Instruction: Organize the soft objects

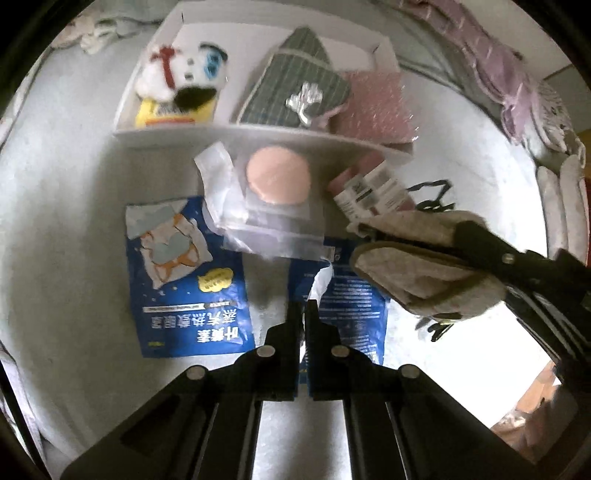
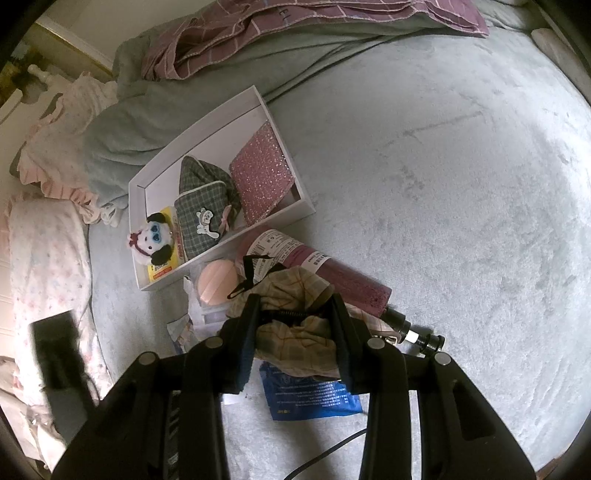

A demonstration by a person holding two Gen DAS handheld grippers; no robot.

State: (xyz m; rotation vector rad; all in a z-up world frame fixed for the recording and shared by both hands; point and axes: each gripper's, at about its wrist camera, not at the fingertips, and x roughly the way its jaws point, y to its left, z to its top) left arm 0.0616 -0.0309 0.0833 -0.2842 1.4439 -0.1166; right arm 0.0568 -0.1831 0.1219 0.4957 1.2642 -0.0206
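Right tool point(image 2: 295, 328) clamps crumpled beige plaid cloth point(image 2: 295, 291), yellow-lined, bunched.

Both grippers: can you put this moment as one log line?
left gripper: shut, empty | right gripper: shut on beige checked cloth | white tray: part filled

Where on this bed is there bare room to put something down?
The widest free patch is the pale grey bedspread beyond the white shallow cardboard tray, bordered by the rumpled purple checked quilt. A smaller bare strip lies beside the blue printed packet. It is crowded in front of the tray, around the peach round puff in clear wrapping and the maroon labelled roll.
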